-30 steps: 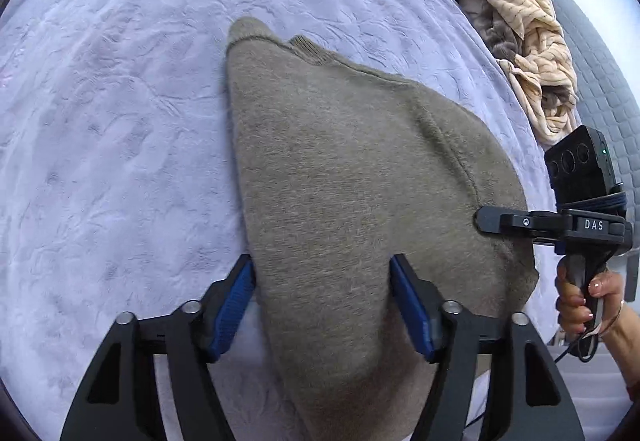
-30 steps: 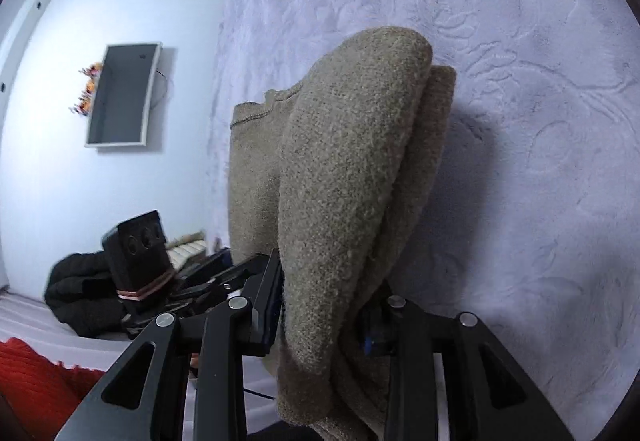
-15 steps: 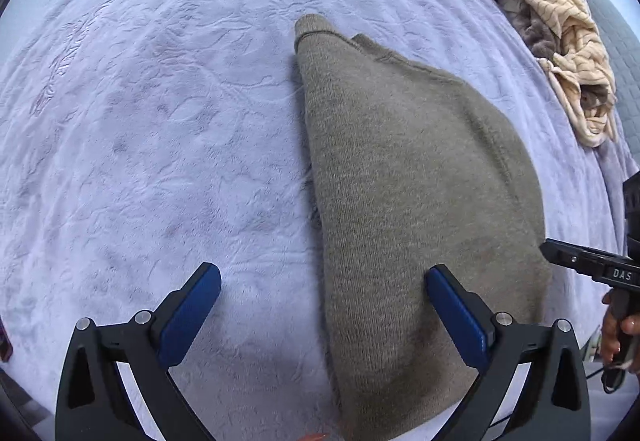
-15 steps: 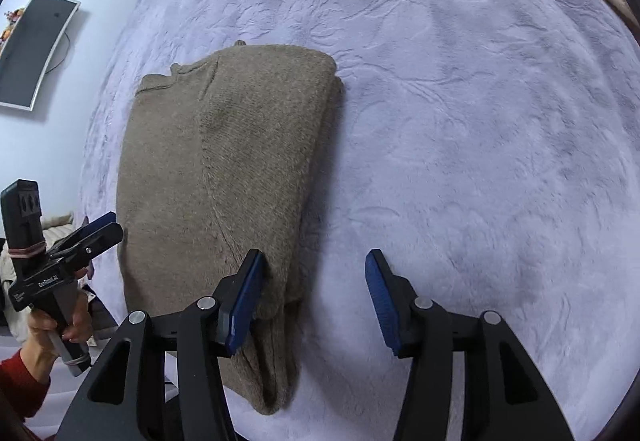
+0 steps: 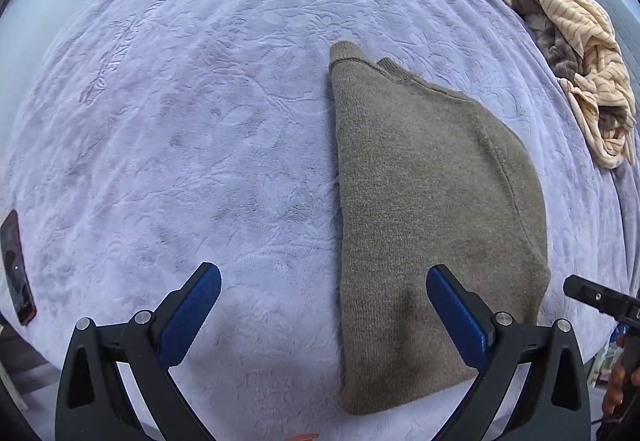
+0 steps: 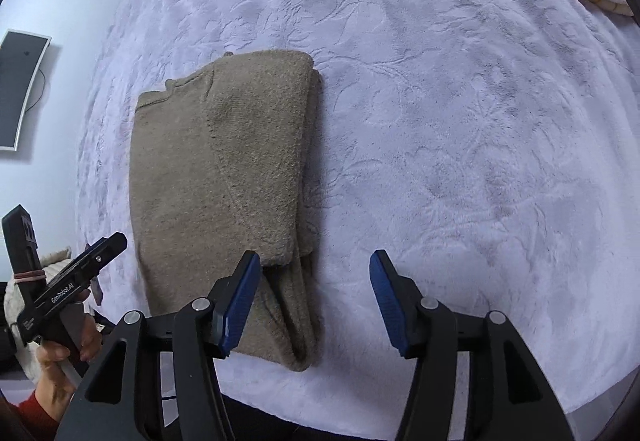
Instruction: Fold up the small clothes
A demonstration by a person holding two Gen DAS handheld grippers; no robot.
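A folded olive-brown knit sweater [image 5: 432, 209] lies flat on the lavender bedspread [image 5: 200, 121]. It also shows in the right wrist view [image 6: 216, 193], folded lengthwise with layers stacked along its right edge. My left gripper [image 5: 324, 311] is open and empty, hovering above the sweater's near left edge. My right gripper [image 6: 314, 303] is open and empty above the sweater's near right corner. Each gripper's tip shows in the other's view, the right one [image 5: 596, 299] and the left one [image 6: 80, 265].
A heap of beige striped and grey clothes [image 5: 576, 53] lies at the bed's far right. A dark phone [image 5: 16, 269] lies at the bed's left edge. A wall-mounted screen [image 6: 20, 89] hangs on the white wall. The bedspread [image 6: 460, 121] stretches wide to the right.
Both grippers let go of the sweater, opened wide and pulled back and up. The sweater now lies flat and folded on the bed.
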